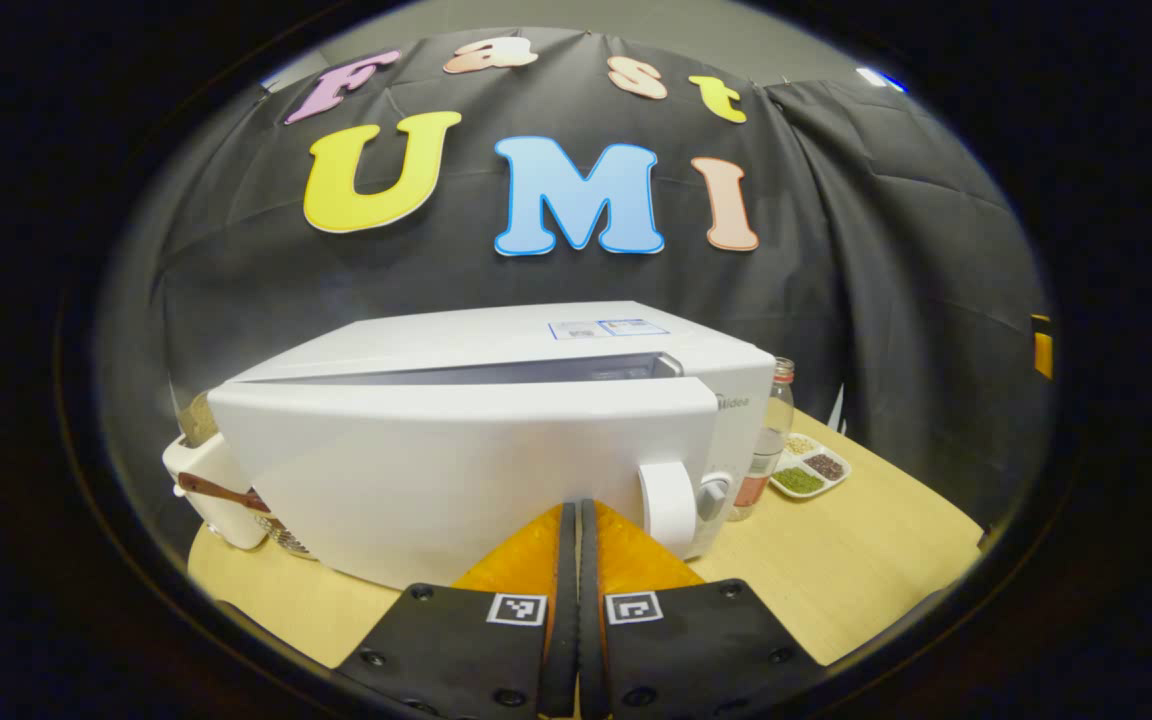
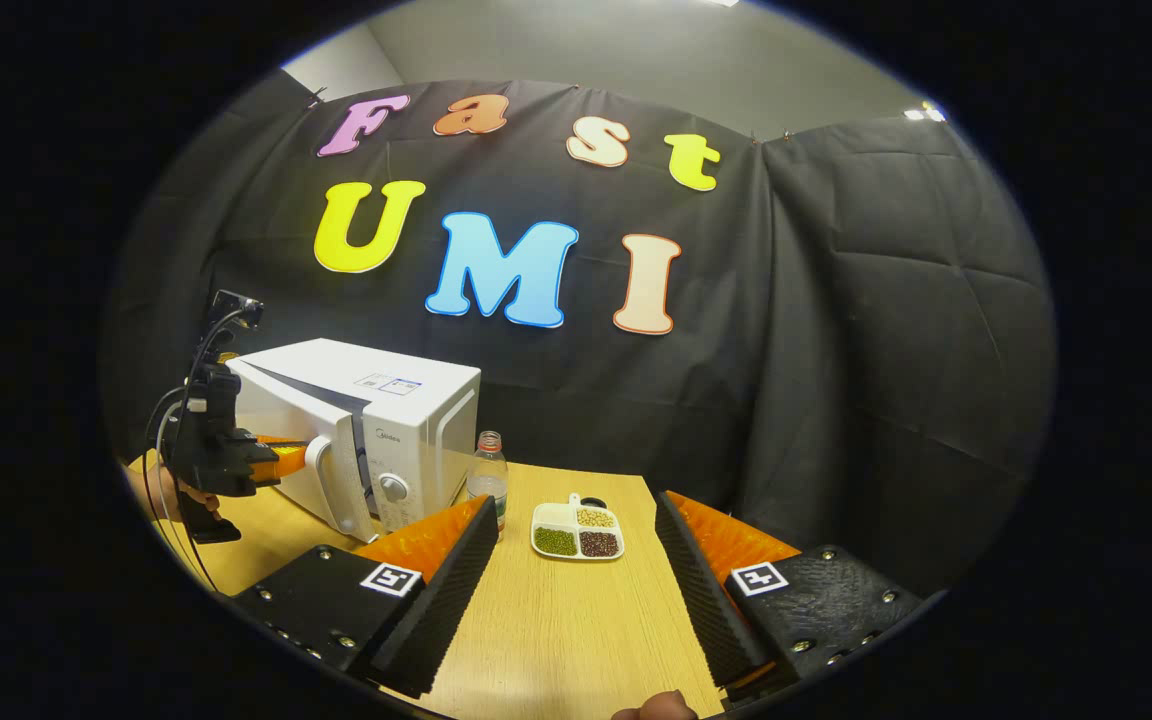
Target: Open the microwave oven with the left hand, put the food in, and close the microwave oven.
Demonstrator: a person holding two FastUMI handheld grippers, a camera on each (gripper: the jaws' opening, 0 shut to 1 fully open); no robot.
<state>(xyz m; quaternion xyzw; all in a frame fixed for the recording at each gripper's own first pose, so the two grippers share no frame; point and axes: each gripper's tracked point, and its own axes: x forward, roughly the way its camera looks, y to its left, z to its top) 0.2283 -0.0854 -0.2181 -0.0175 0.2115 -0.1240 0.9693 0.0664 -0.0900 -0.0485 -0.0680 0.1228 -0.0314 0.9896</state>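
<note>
The white microwave stands on the wooden table, and its door is ajar, with a dark gap along the top toward the handle side. My left gripper is shut with nothing between its fingers, its tips against the door just left of the white handle. In the right gripper view, the left gripper reaches to the handle of the microwave. The food is a white divided dish of beans. My right gripper stands open, the dish lying ahead between its fingers.
A clear bottle stands between the microwave and the dish. A white container with a brown handle sits to the microwave's left. A hand holds the left gripper. The table ends at the black cloth wall.
</note>
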